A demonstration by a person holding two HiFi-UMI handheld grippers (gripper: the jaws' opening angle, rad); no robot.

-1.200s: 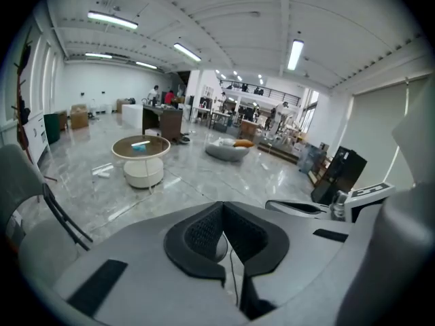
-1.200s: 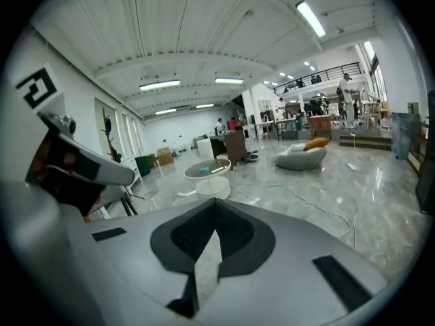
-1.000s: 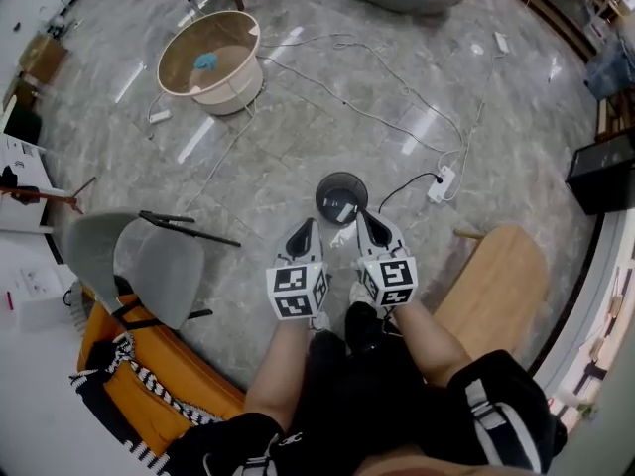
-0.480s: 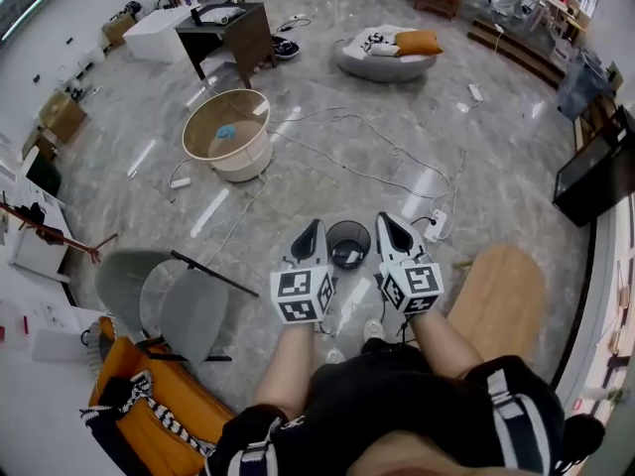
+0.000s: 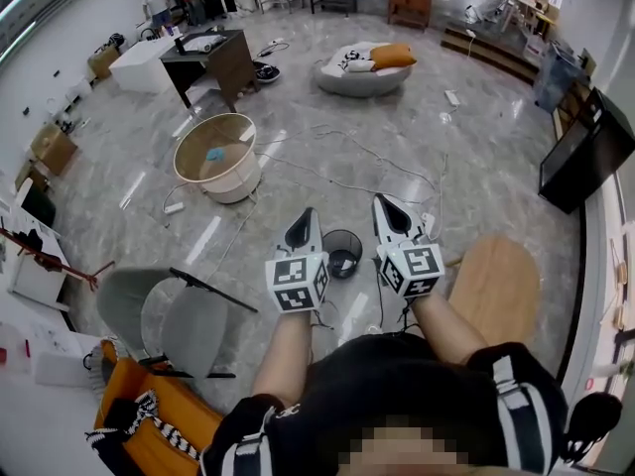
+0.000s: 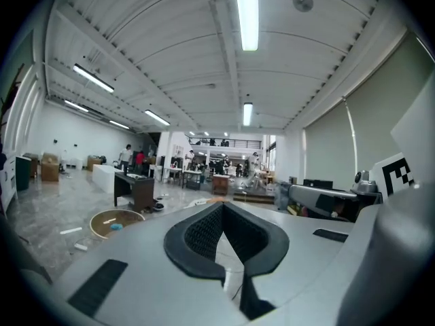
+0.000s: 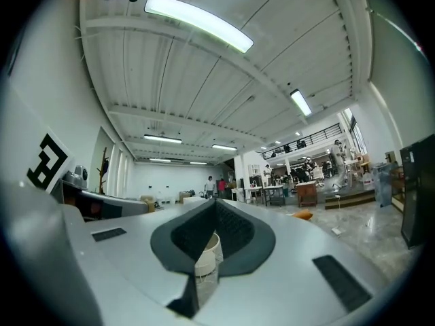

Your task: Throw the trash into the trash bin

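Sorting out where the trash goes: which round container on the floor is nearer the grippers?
The small dark bin, mid-frame in the head view; the wide beige tub holding something blue sits farther off, upper left.

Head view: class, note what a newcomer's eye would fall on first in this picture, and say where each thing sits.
First come the two claws with marker cubes, held out in front: the left claw and the right claw, both shut and empty. Between them in the view, down on the grey floor, stands a small black trash bin. Further off to the left sits a wide beige round tub with something blue inside.
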